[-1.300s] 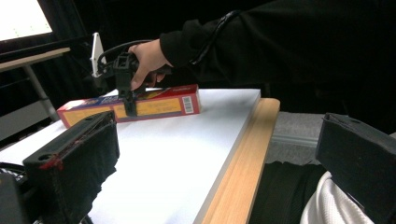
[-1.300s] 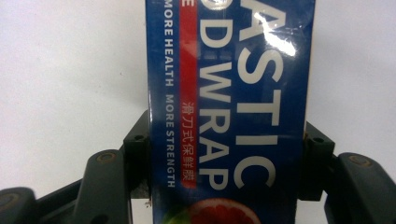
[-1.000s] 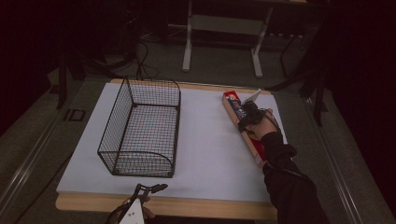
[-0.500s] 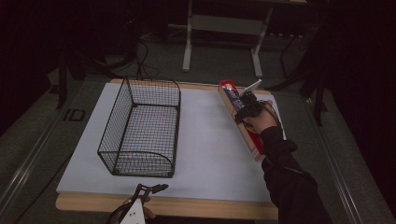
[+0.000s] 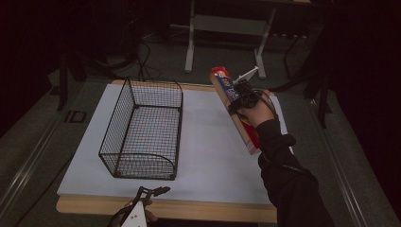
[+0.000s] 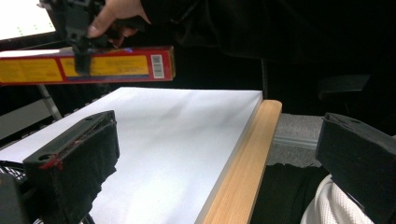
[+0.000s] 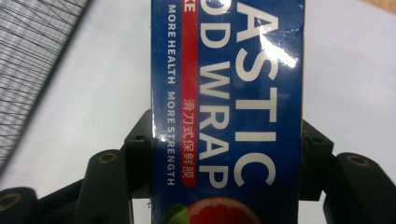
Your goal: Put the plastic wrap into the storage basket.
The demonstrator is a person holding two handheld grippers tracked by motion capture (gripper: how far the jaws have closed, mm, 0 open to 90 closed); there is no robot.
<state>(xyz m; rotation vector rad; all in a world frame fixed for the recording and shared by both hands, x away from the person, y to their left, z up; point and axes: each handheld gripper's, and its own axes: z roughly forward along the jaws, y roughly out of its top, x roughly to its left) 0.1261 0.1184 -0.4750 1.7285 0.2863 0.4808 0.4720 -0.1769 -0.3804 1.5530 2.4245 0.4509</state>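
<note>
1. Two grippers show in the high view. The right gripper (image 5: 240,97) is clamped across a long red and blue box (image 5: 235,109), which is lifted off the table (image 5: 213,156) near its right side, far end tilted up and away. A hand (image 5: 257,111) in a dark sleeve (image 5: 288,184) holds the gripper.
2. Left of the box and well apart from it, a black wire basket (image 5: 142,130) stands upright on the white tabletop, its long side running away from the person.
3. At the near edge of the table, the left gripper (image 5: 152,191) hangs with its jaws apart, holding nothing.
4. From the left gripper view, its two black jaws stand wide open over the white top and the wooden rim (image 6: 245,163). Farther off, the box (image 6: 86,64) hangs level in the air, red with yellow panels and a barcode, with the right gripper (image 6: 79,32) and fingers (image 6: 114,14) gripping it from above.
5. From the right gripper view, the box (image 7: 229,112) runs up between the jaws, which press on both its long sides. Its blue face reads "PLASTIC FOOD WRAP" in part, with "MORE HEALTH MORE STRENGTH". Basket mesh (image 7: 32,60) shows at the upper left.
</note>
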